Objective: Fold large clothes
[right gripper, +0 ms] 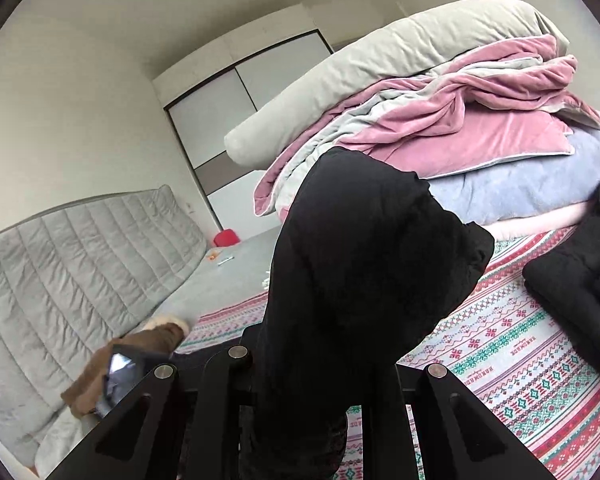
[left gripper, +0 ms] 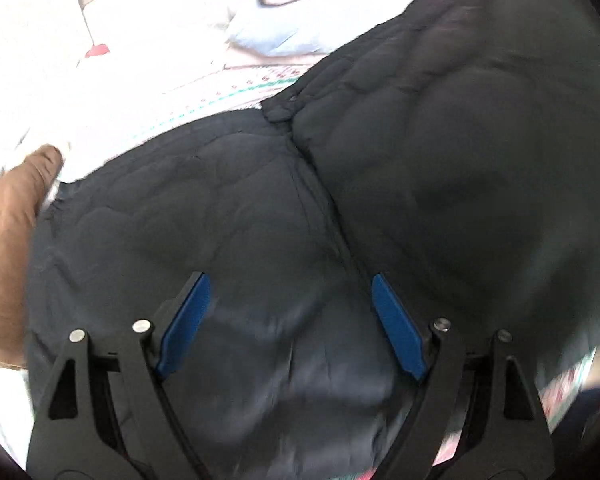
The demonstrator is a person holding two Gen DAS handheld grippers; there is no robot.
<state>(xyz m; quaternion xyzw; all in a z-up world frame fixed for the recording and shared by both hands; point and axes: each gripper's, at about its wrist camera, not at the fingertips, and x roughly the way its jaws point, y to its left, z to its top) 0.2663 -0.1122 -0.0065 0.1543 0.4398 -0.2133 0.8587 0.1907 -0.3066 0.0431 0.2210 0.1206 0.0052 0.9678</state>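
A dark quilted jacket (left gripper: pixel 420 160) lies spread over the patterned bedsheet (left gripper: pixel 236 88), and its centre seam runs down between my left fingers. My left gripper (left gripper: pixel 290 280) hovers just above it, open, blue pads (left gripper: pixel 188 320) wide apart with only flat fabric below them. In the right wrist view my right gripper (right gripper: pixel 316 360) is shut on a fold of the black jacket (right gripper: pixel 360 260), which stands up lifted off the bed and hides the fingertips. More of the jacket (right gripper: pixel 580 272) rests at the right edge.
A pile of pink, grey and lavender bedding (right gripper: pixel 460 120) fills the far side of the bed. A grey padded headboard (right gripper: pixel 80 260) lines the left. A brown sleeve (right gripper: pixel 140 344) reaches in at lower left. A pale blue cushion (left gripper: pixel 268 36) lies beyond the jacket.
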